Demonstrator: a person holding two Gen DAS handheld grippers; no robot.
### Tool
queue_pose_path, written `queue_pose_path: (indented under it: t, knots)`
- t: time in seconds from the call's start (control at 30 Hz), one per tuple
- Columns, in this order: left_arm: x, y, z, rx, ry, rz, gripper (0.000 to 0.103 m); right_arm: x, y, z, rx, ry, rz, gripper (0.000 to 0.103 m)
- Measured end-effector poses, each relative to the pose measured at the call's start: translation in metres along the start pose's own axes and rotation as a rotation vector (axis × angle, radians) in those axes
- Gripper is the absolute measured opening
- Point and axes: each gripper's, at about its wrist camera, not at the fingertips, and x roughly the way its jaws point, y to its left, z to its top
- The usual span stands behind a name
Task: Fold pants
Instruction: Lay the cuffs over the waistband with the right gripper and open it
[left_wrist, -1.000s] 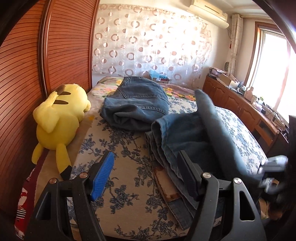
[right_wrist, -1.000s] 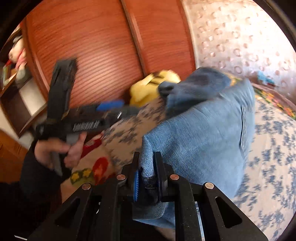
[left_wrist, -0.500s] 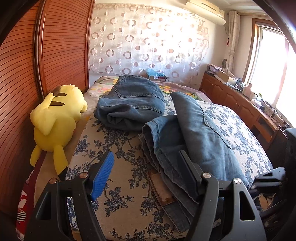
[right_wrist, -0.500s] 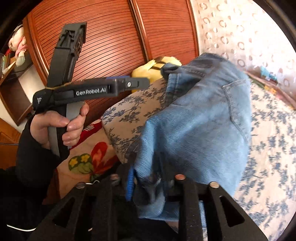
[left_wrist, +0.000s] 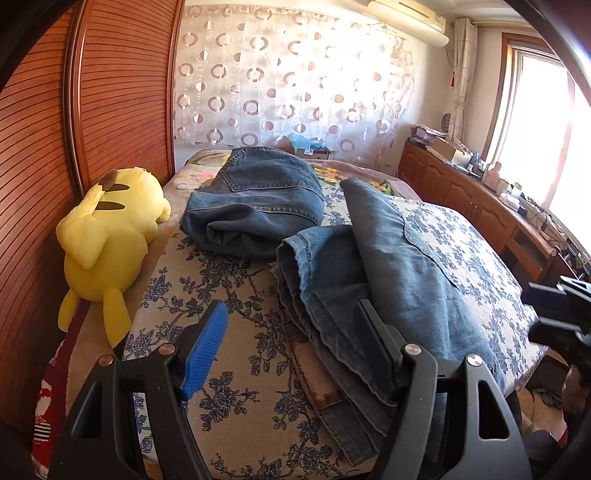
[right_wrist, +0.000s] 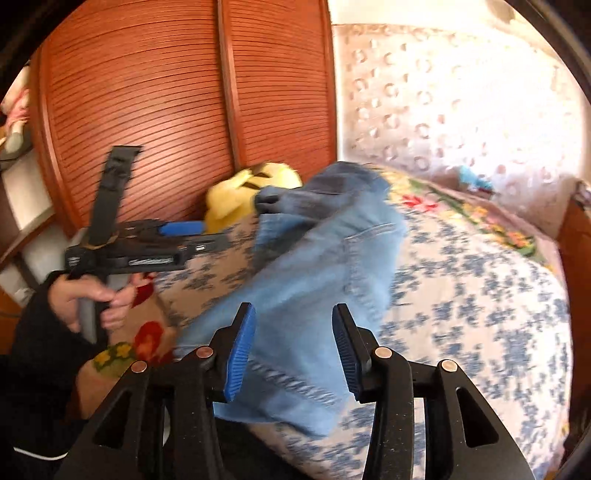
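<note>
A: Left wrist view. Left tongs (left_wrist: 291, 349) spread wide, nothing between the pads, hovering over the near edge of the bed (left_wrist: 476, 254). The jeans (left_wrist: 373, 280) lie folded on the bedspread with the top layer draped across; their near end hangs just over the bed's edge. A 2nd pair of jeans (left_wrist: 258, 206) sits bundled farther back, just beside the yellow plush (left_wrist: 110, 240).

B: Risk there?

A: The overhanging end could, I judge, drag the stack off the edge if nudged. The top layer also lies skewed, so pressing it now would set a crooked crease.

B: Right wrist view?

A: Blurred. Right tongs (right_wrist: 291, 354) spread, pads either side of the denim's near end but not pinching it. The jeans (right_wrist: 314, 280) look humped rather than flat. The left hand (right_wrist: 85, 299) holds its gripper off to the side, near the bed's corner.

B: Hazard?

A: Probably the unheld fold springing back open.
</note>
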Motion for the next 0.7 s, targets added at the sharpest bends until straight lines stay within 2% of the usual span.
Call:
queue_pose_path:
  t: [0.1,0.27,0.4,0.7]
  knots:
    - [0.002,-0.004,0.000,0.008,0.004,-0.006,0.071,0.018,0.004,-0.006,0.001,0.025,-0.026,0.045]
    - [0.006,-0.012,0.009,0.036,-0.001,-0.017,0.071,0.046,0.009,-0.021,0.029,0.091,0.004,0.045]
    - [0.018,-0.025,0.022,0.073,0.005,-0.036,0.071,0.044,0.007,-0.024,0.079,0.066,0.031,0.048]
    - [0.059,-0.051,0.058,0.139,0.025,-0.108,0.071,0.032,-0.019,-0.020,0.105,0.028,-0.120,0.049]
